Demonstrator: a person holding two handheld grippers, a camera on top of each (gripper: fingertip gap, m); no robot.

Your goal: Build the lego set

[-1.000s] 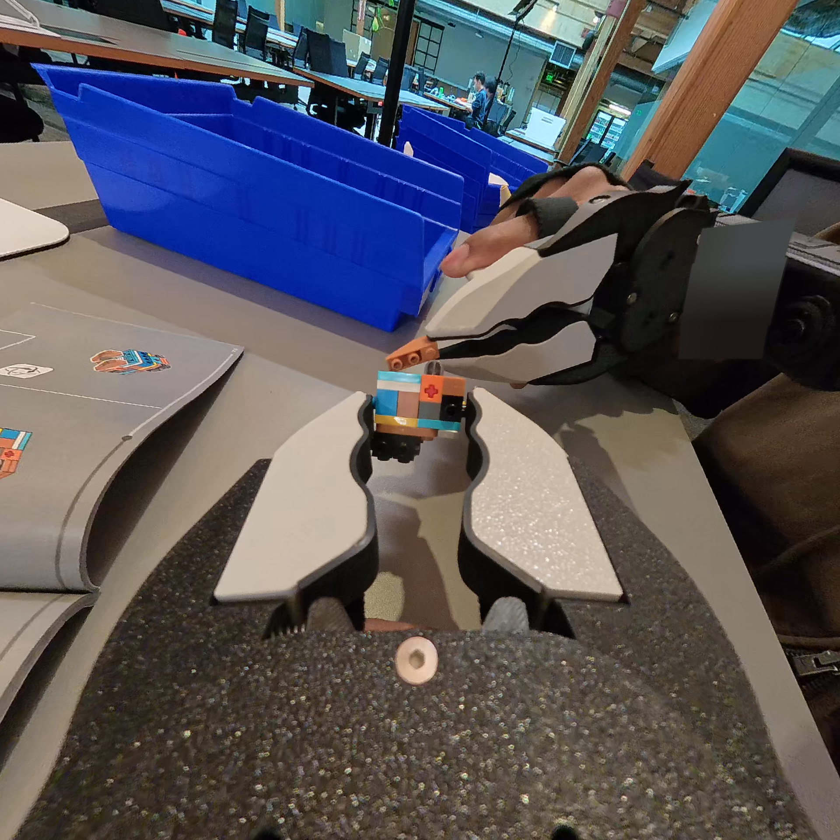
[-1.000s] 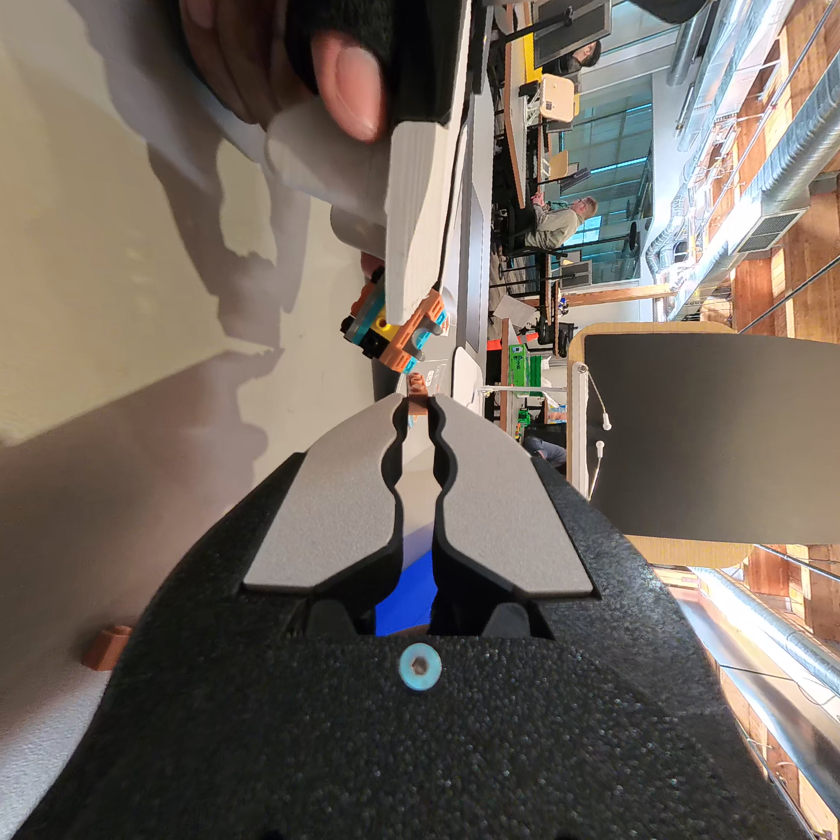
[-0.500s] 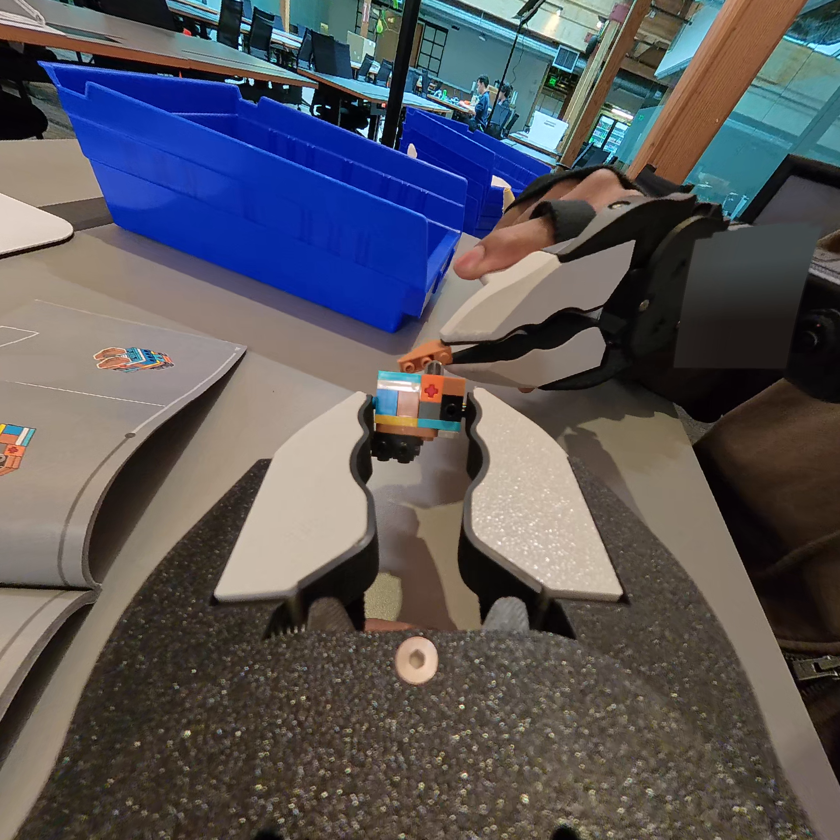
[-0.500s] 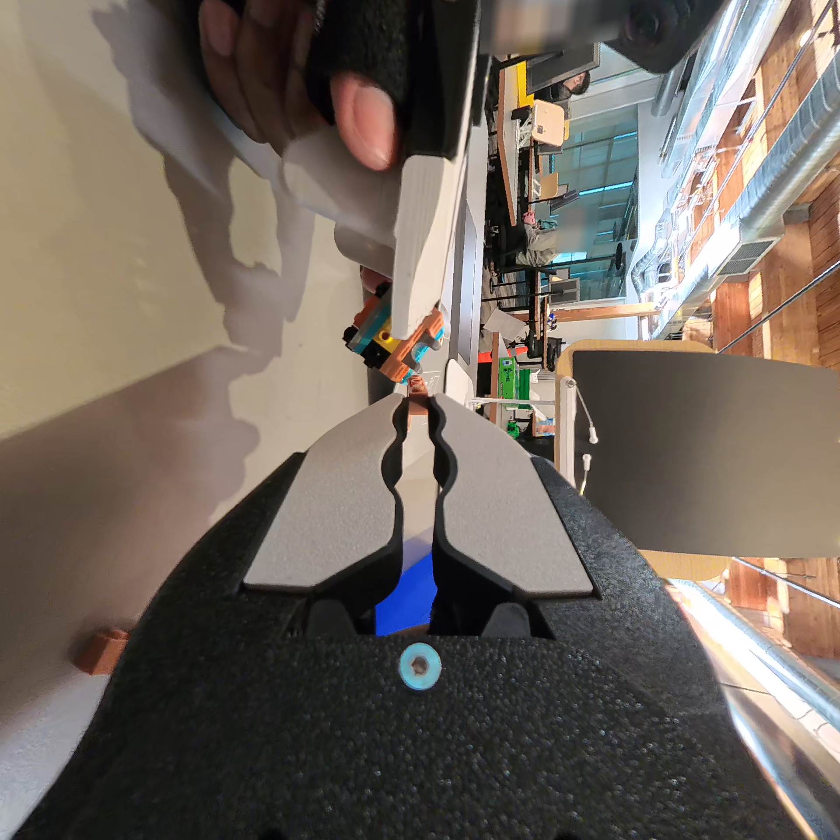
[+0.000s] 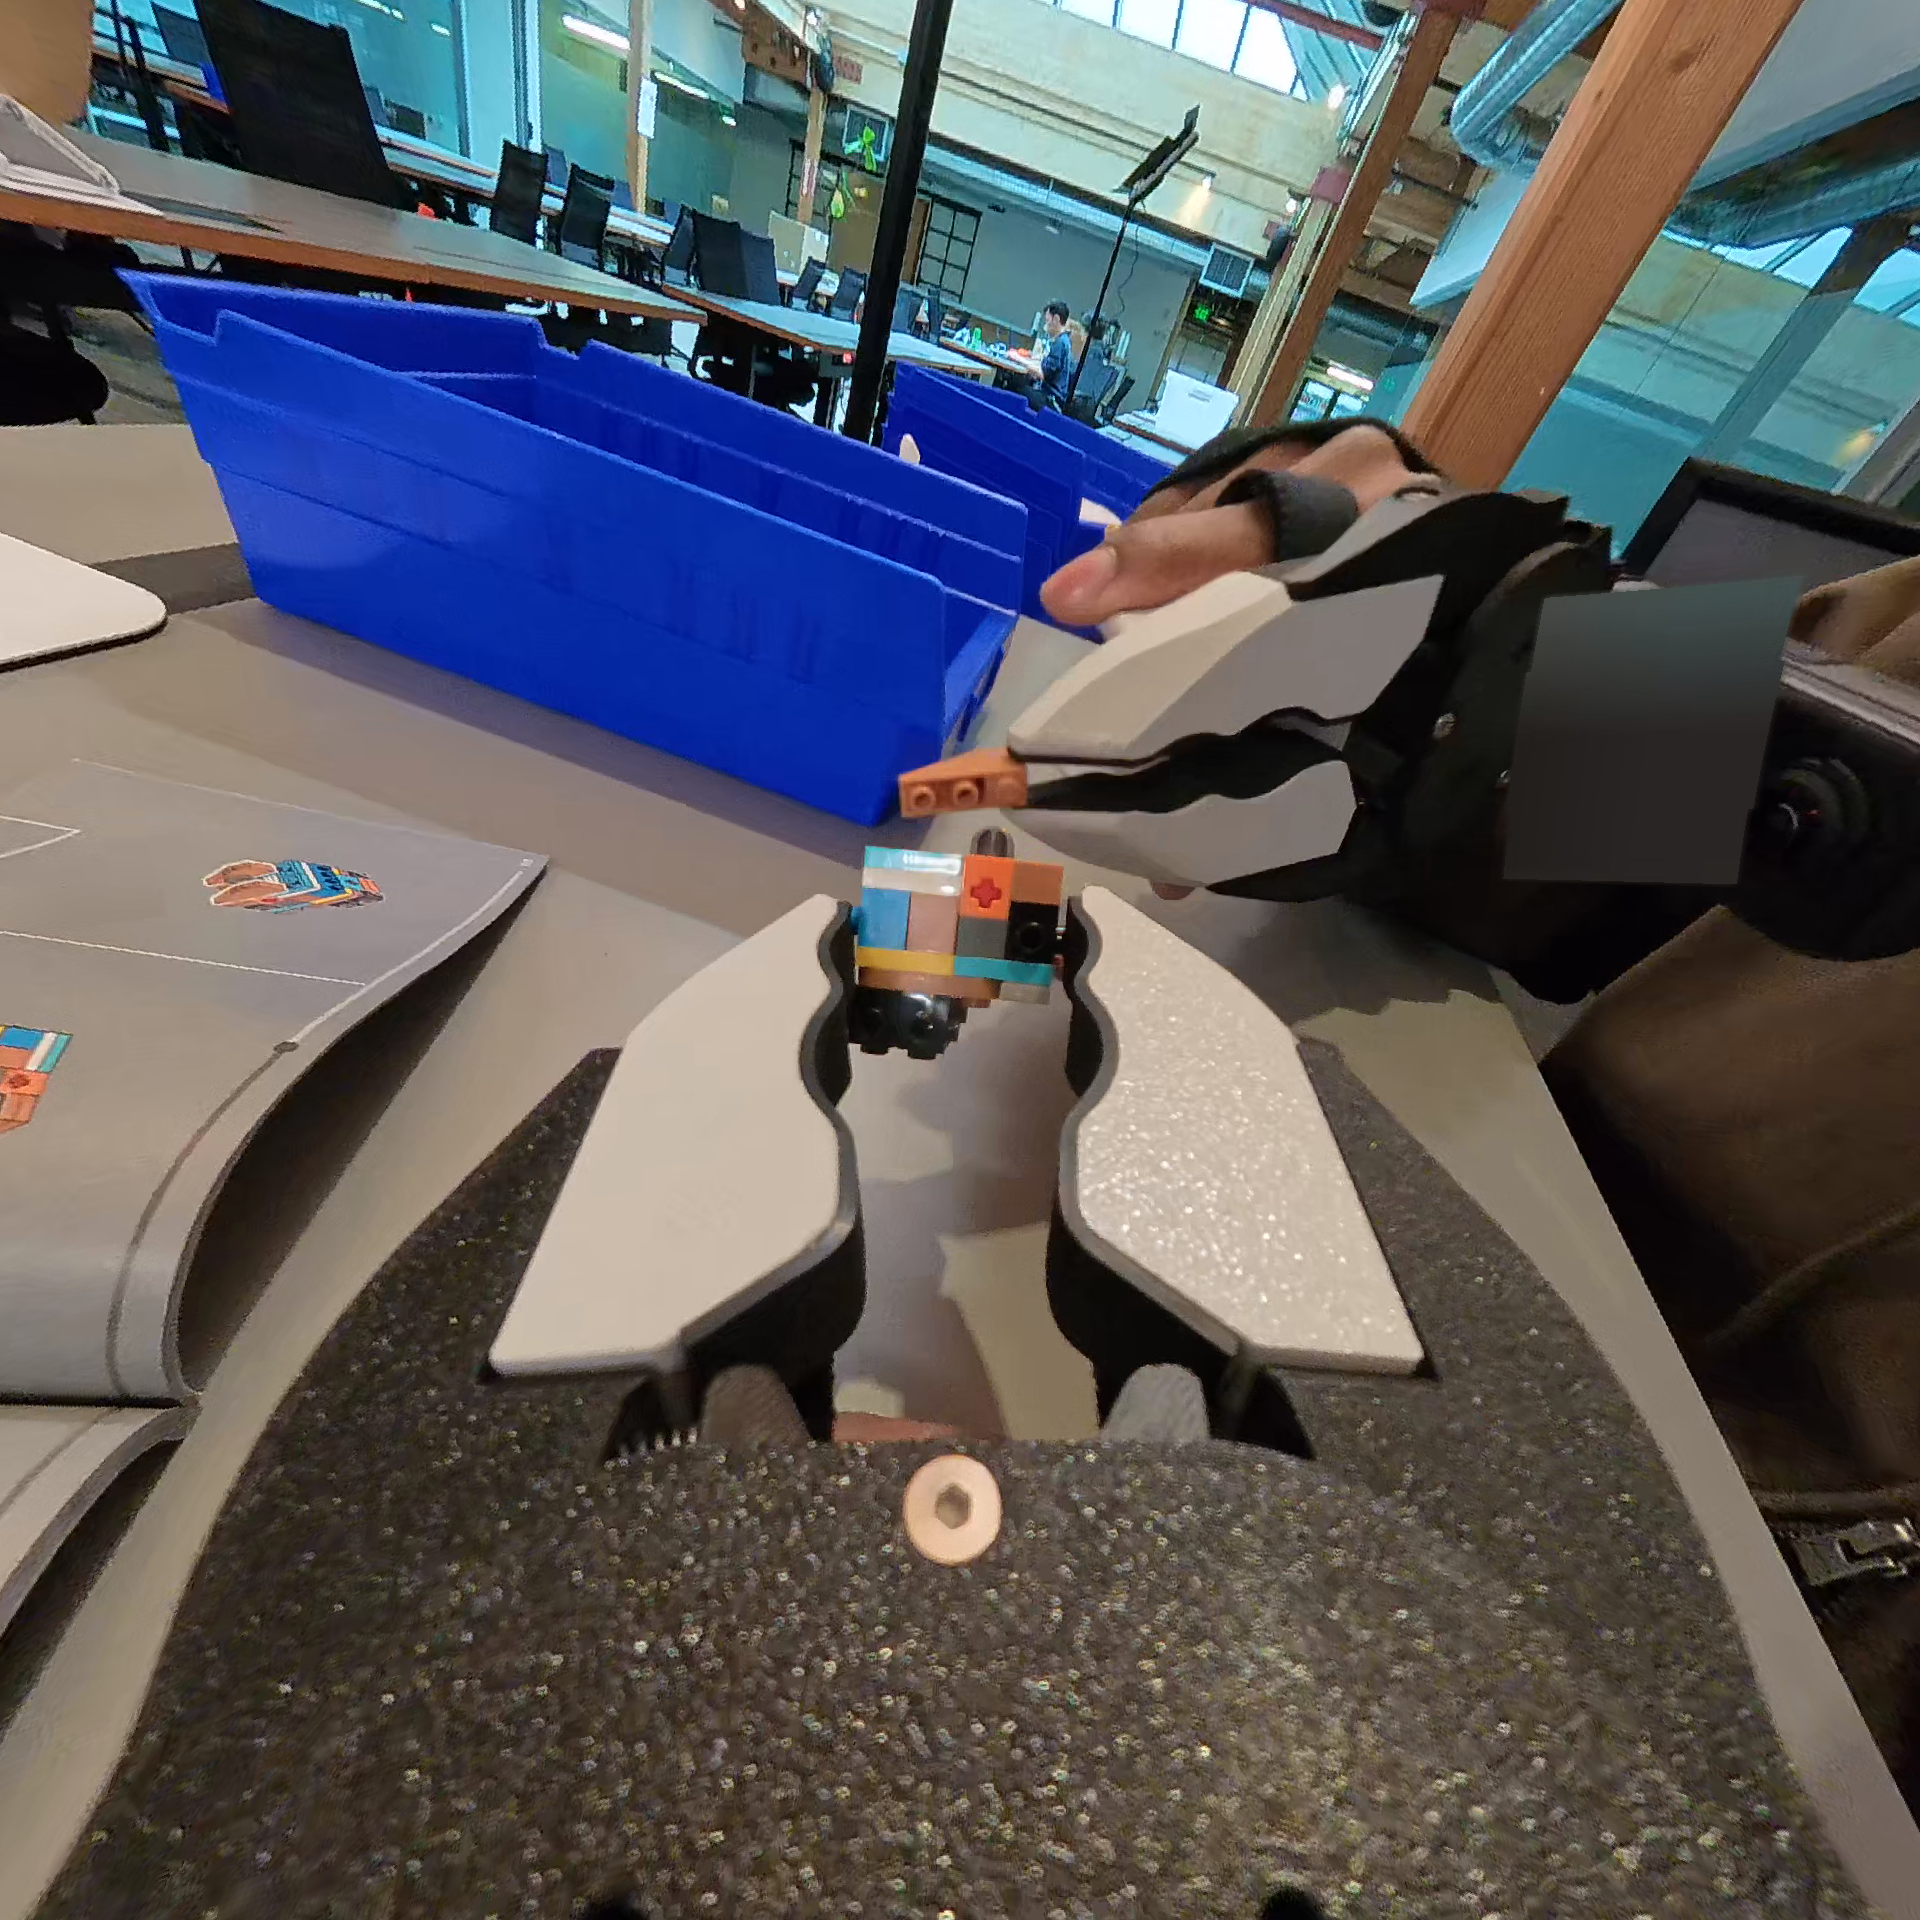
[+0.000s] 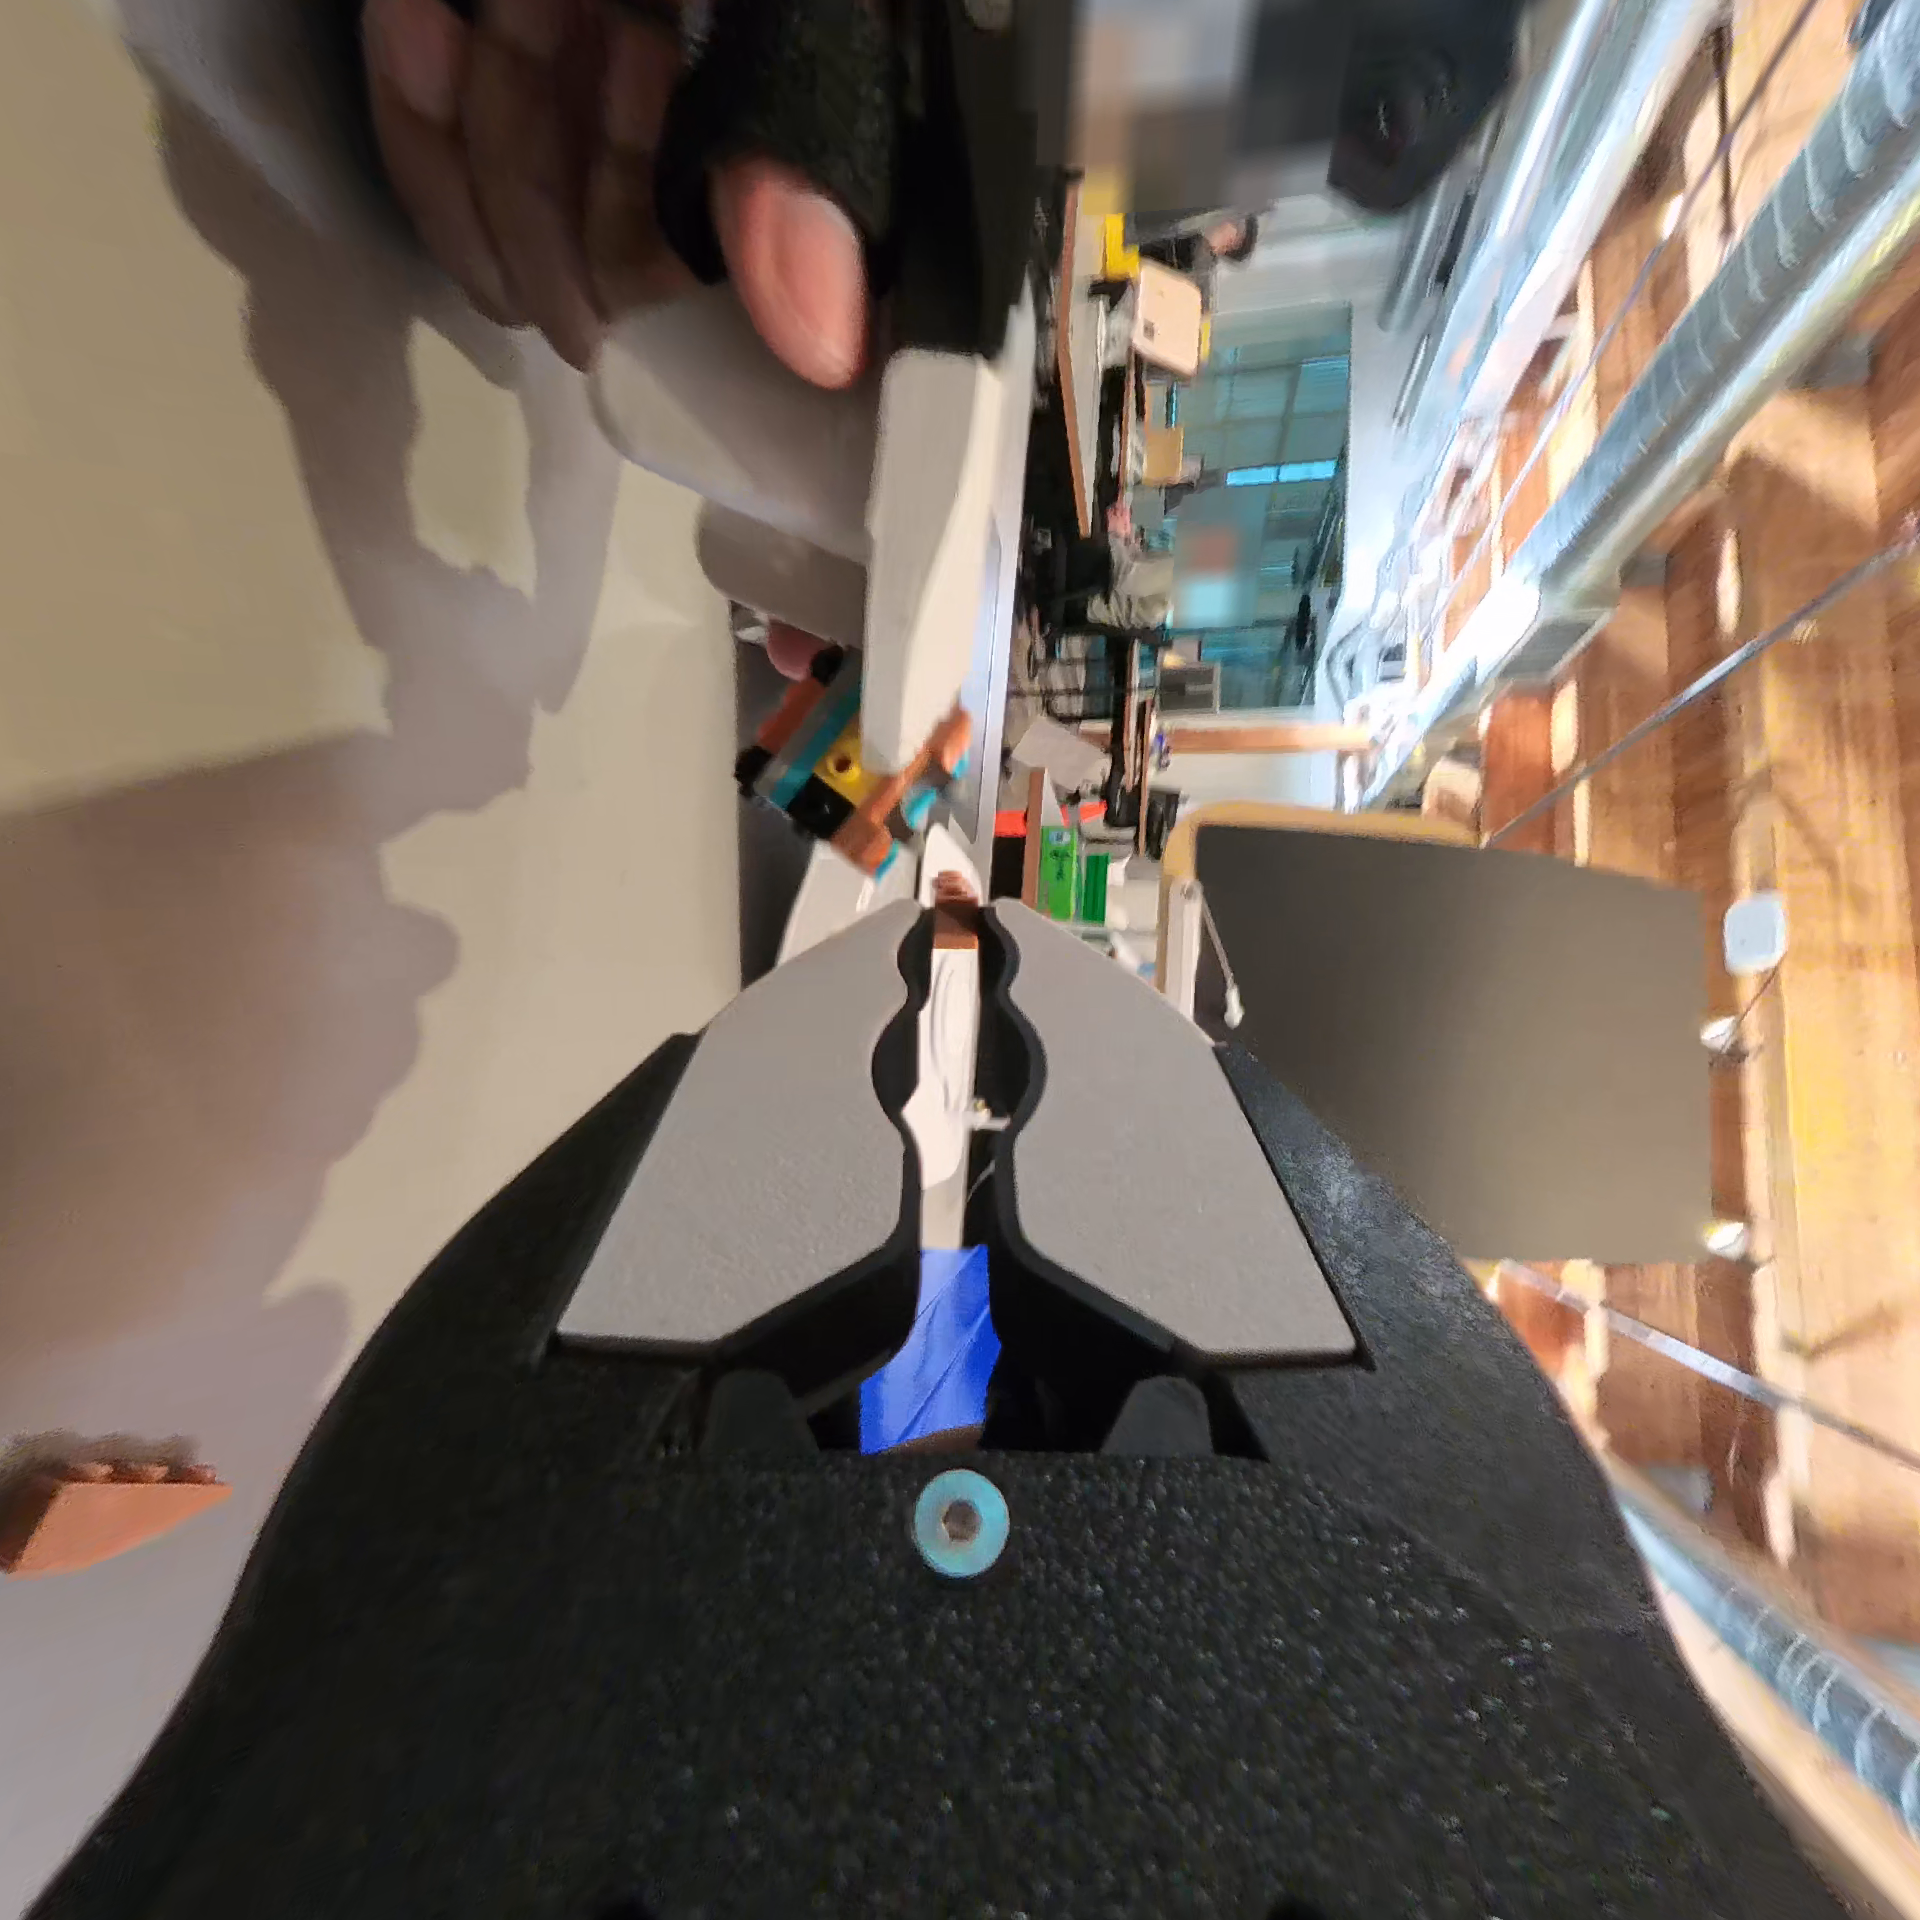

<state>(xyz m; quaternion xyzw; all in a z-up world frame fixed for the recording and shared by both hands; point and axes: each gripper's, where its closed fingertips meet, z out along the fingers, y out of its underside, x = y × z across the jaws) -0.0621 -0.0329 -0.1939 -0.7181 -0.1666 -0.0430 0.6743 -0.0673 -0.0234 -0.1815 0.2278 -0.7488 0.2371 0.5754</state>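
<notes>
left tongs (image 5: 956, 940) clamp blocky lego model (image 5: 958, 925); right tongs (image 5: 1023, 769) pinch flat orange wedge plate (image 5: 961, 781)

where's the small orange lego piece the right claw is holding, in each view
Left wrist view: the orange lego piece is right of centre, pinched at the right claw tips, just above the multicoloured lego model.
Right wrist view: it is centre frame, poking out between this claw's tips.
Shared landmark: the lego model, held in the left claw in both views.
</notes>
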